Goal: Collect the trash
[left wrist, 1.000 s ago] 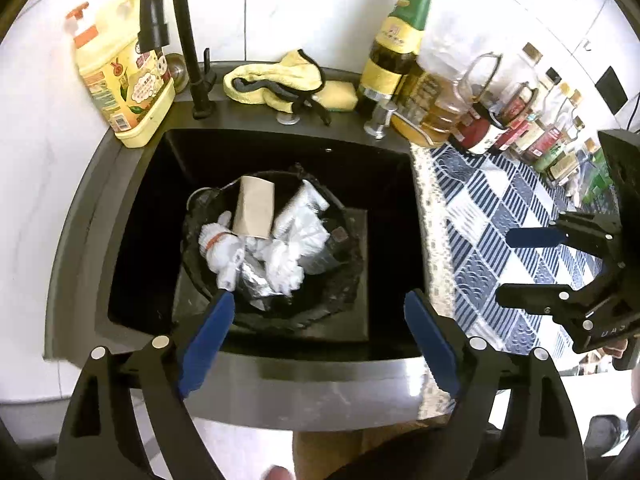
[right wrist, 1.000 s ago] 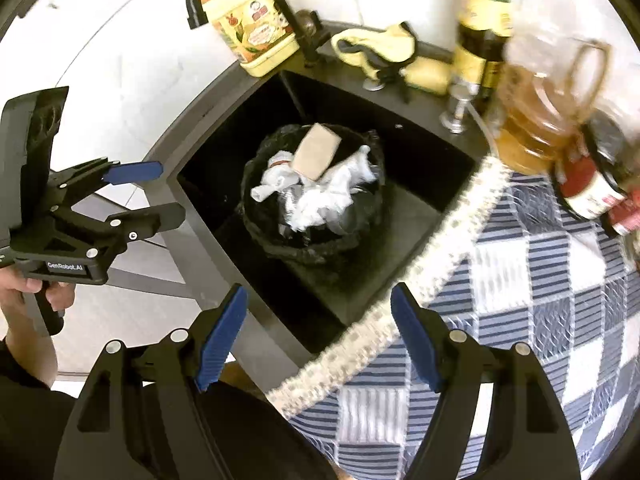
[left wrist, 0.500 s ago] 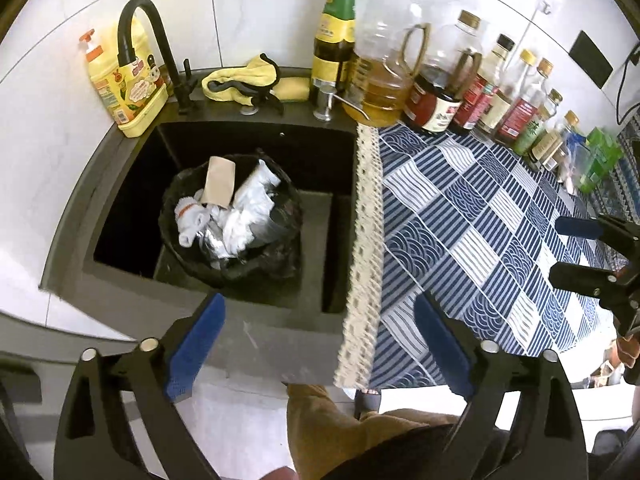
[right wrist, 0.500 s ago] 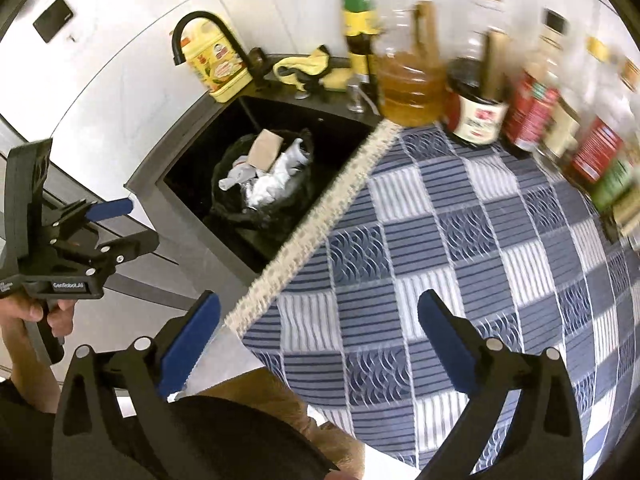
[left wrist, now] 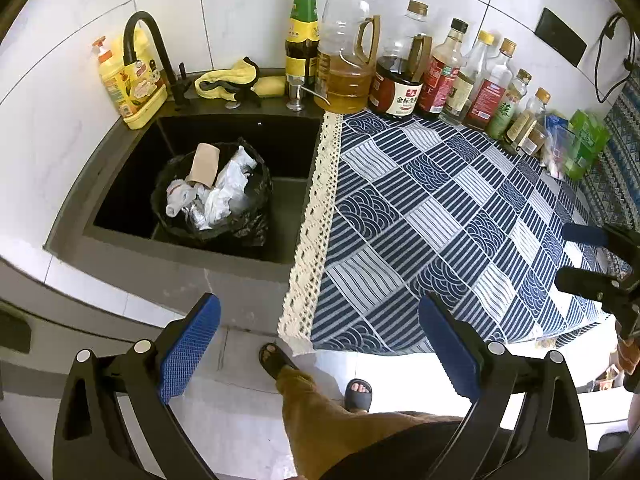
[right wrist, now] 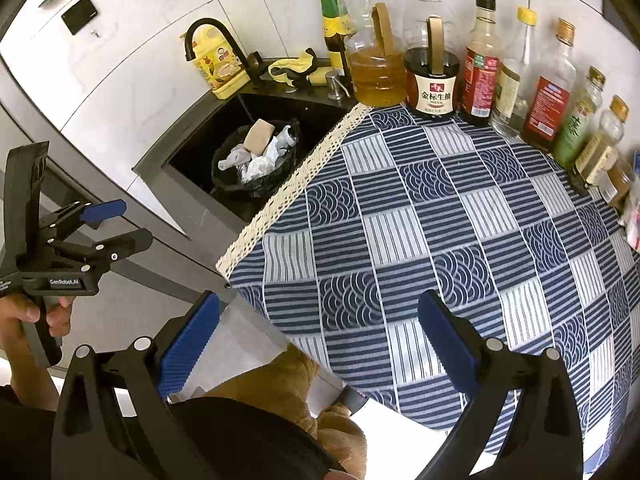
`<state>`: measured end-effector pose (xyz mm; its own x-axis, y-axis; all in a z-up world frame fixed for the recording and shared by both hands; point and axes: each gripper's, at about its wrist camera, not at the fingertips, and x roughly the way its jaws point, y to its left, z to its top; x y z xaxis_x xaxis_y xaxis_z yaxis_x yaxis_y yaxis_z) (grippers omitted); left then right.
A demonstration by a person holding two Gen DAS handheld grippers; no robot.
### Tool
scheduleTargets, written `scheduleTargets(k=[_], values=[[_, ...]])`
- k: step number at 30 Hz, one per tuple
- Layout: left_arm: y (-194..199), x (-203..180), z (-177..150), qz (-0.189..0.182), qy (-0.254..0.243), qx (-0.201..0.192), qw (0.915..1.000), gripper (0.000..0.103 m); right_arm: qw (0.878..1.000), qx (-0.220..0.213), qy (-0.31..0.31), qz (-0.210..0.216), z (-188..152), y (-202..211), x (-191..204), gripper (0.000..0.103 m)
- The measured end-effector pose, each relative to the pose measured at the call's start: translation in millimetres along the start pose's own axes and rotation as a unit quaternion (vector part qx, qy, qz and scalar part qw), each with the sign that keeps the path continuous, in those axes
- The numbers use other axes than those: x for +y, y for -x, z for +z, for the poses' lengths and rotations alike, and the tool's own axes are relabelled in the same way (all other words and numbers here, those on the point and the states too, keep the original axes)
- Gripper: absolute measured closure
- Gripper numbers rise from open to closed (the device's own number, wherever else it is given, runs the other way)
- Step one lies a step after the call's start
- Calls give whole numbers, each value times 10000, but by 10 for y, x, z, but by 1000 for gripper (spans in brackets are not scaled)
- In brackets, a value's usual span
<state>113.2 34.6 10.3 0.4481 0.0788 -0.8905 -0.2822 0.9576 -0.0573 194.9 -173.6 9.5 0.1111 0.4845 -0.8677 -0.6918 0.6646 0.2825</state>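
Blue ribbed pads frame both of my views, and nothing sits between them: my left hand-held gripper [left wrist: 318, 346] is spread as wide as it goes and empty, and my right hand-held gripper [right wrist: 318, 342] is the same. Both sets of jaws have just been opening, with no object in either. Below the left one I see tan trousers and two dark sandals on the pale floor [left wrist: 240, 364]. Past the right one lies the counter, covered by a blue and white patterned cloth [right wrist: 440, 220] with a cream lace edge [left wrist: 316, 220]. Left of that edge is the dark sink [left wrist: 120, 184], and in it stands a black trash bag [left wrist: 240, 224] holding the trash [left wrist: 216, 192]: crumpled white paper, some foil and a brown cardboard tube. Behind the sink stand a black faucet [left wrist: 148, 48], a yellow detergent bottle [left wrist: 120, 80] and a yellow cloth [left wrist: 228, 80]. A row of oil and sauce bottles [right wrist: 432, 80] lines the white tiled wall
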Motion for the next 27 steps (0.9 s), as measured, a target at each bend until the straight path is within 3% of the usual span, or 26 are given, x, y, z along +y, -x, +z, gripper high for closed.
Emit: scheduleTargets(k=[11, 27], values=[[181, -238, -285, 16, -44, -50, 10000, 7, 9996, -225, 105, -139, -372, 233, 34, 5], [306, -314, -391, -35, -71, -122, 9999, 7, 9997, -208, 18, -153, -522, 317, 13, 5]])
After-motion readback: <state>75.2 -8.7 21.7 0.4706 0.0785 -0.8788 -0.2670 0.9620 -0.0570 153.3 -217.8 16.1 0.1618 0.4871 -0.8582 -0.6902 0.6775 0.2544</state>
